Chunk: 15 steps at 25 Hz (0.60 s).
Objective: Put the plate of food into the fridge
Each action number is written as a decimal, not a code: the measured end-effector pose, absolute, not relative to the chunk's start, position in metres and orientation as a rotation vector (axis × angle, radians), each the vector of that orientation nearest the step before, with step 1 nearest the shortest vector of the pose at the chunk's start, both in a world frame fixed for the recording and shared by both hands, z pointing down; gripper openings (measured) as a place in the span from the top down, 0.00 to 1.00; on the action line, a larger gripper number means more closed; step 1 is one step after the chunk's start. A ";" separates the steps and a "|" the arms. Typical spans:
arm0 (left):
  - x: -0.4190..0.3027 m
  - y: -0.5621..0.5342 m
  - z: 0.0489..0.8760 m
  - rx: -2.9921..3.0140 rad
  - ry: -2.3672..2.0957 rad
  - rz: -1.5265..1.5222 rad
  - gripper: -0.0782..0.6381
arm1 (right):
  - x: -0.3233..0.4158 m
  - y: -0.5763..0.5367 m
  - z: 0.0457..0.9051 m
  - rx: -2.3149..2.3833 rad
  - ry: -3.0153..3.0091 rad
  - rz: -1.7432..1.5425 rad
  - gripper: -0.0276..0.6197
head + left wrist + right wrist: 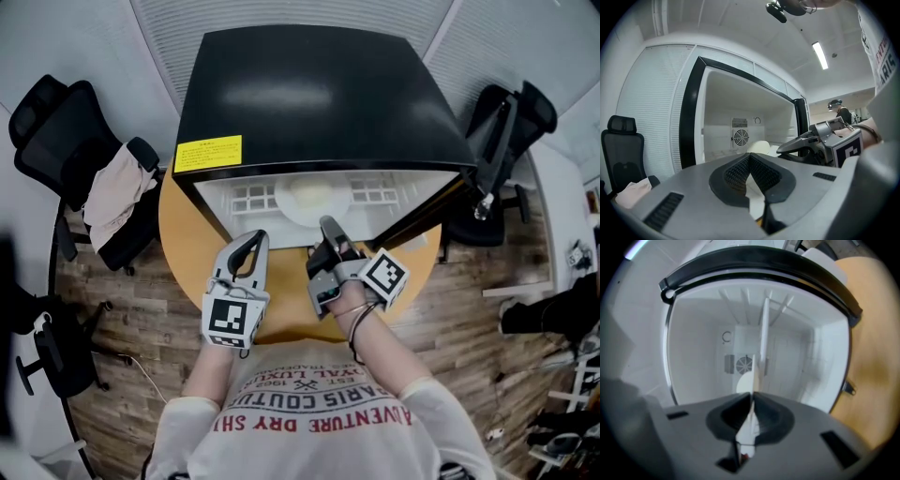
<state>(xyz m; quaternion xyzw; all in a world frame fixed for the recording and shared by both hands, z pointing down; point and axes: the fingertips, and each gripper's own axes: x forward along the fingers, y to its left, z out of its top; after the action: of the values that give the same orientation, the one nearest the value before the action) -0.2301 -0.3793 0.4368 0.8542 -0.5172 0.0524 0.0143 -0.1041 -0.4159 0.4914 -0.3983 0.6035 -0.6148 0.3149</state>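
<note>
The black mini fridge (319, 94) stands open on the round wooden table (183, 225). A white plate (309, 199) carrying a pale mound of food lies on its white interior floor. My right gripper (328, 227) reaches into the opening and is shut on the plate's near rim. In the right gripper view the plate (746, 380) runs edge-on out of the closed jaws of the right gripper (751, 401). My left gripper (253, 240) hovers just left of it at the fridge mouth, shut and empty. The left gripper view shows the left gripper (750, 158), the plate (759, 146) and the right gripper (806, 143).
The fridge door (431, 214) hangs open at the right. A yellow label (208, 153) marks the fridge top. A black office chair (66, 141) draped with a cloth (117, 192) stands left, another chair (506, 131) right. A fan grille (740, 137) sits in the fridge's back wall.
</note>
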 end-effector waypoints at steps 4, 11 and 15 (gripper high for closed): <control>-0.229 -0.381 0.439 2.670 -1.593 0.163 0.85 | -0.104 -0.422 0.492 -1.096 1.606 -1.582 0.87; -0.228 -0.383 0.441 2.679 -1.575 0.166 0.85 | -0.108 -0.428 0.502 -1.106 1.591 -1.596 0.72; -0.230 -0.382 0.442 2.671 -1.572 0.158 0.85 | -0.109 -0.433 0.503 -1.111 1.579 -1.609 0.72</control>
<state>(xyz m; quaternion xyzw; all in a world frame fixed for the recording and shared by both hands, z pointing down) -0.2300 -0.3819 0.4420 0.8606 -0.5064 0.0510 0.0192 -0.1092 -0.4333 0.5032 -0.4203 0.5975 -0.6090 0.3091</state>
